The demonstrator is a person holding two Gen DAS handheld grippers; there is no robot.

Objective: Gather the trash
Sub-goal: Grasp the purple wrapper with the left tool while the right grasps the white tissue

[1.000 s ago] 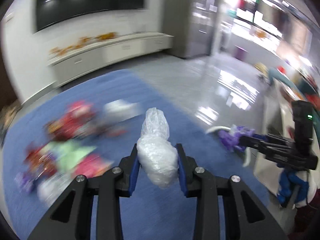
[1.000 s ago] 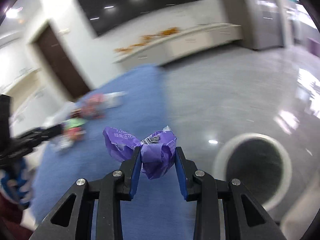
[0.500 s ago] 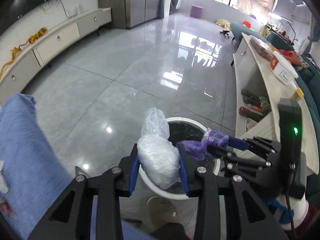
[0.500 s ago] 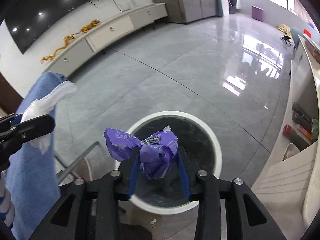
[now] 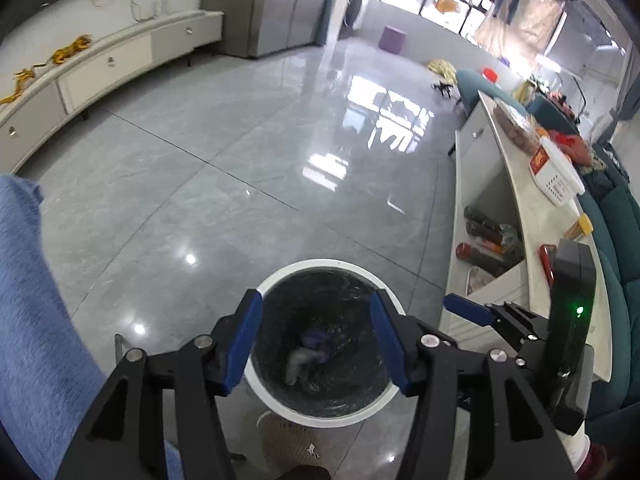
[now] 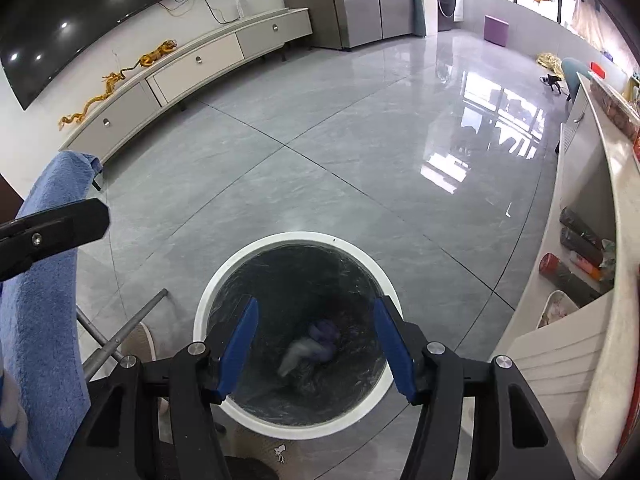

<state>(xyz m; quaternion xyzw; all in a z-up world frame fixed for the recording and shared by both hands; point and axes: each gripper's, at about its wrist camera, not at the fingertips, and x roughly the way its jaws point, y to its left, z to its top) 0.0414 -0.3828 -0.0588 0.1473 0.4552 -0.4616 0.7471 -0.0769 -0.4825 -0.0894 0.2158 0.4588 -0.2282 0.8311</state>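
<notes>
A white-rimmed trash bin with a black liner stands on the grey floor, also in the right wrist view. At its bottom lie a white plastic wad and a purple wrapper, both seen again in the right wrist view, the wad and the wrapper. My left gripper is open and empty above the bin mouth. My right gripper is open and empty above the bin too. The right gripper shows in the left wrist view.
A blue cloth-covered table is at the left, also in the right wrist view. A white shelf unit with bottles stands to the right. A metal table leg and a slipper are beside the bin.
Both grippers opened over the bin. The white plastic wad and the purple wrapper dropped into it. Earlier, both grippers swung from the blue table to the bin.
</notes>
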